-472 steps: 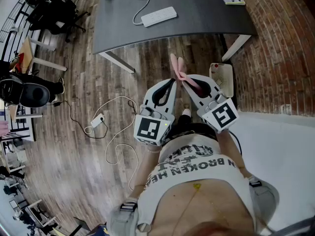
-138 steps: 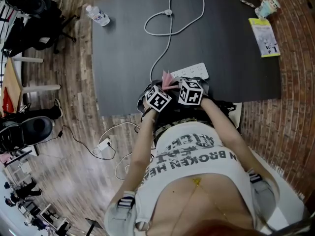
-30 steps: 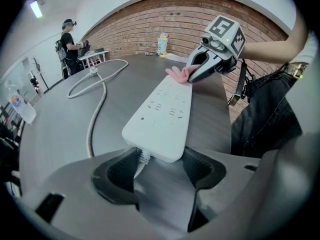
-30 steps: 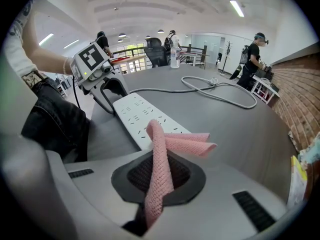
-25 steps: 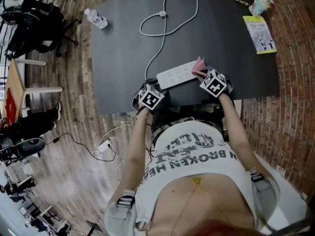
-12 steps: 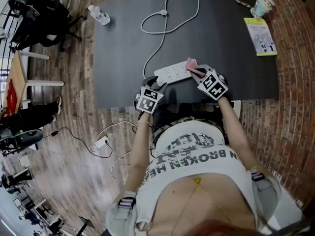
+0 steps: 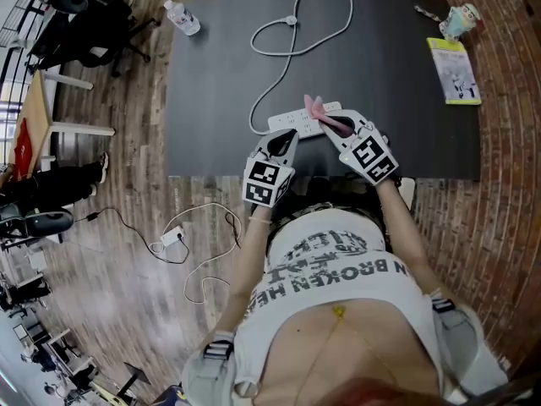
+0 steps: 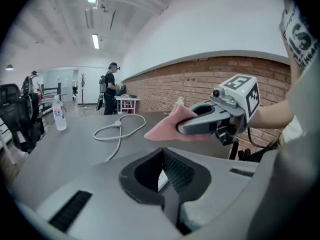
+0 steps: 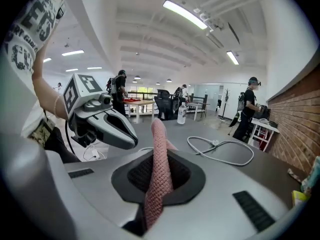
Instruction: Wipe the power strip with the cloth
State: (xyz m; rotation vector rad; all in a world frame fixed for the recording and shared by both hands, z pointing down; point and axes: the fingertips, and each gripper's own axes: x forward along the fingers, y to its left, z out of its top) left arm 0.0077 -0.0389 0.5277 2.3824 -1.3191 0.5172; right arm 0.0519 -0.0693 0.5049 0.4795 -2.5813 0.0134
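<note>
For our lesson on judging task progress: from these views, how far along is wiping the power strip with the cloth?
Done: the cloth is picked up and clamped in the right gripper. In hand: the cloth is at the power strip; contact is unclear. The left gripper is shut and empty near the strip's left end. Left: probably most of the wiping; nothing shows which parts are wiped.

Head camera steeply down over the tabletop (image 7: 406, 74), both gripper cameras low, close along their jaws, all sharing the white cable (image 7: 292, 21).
</note>
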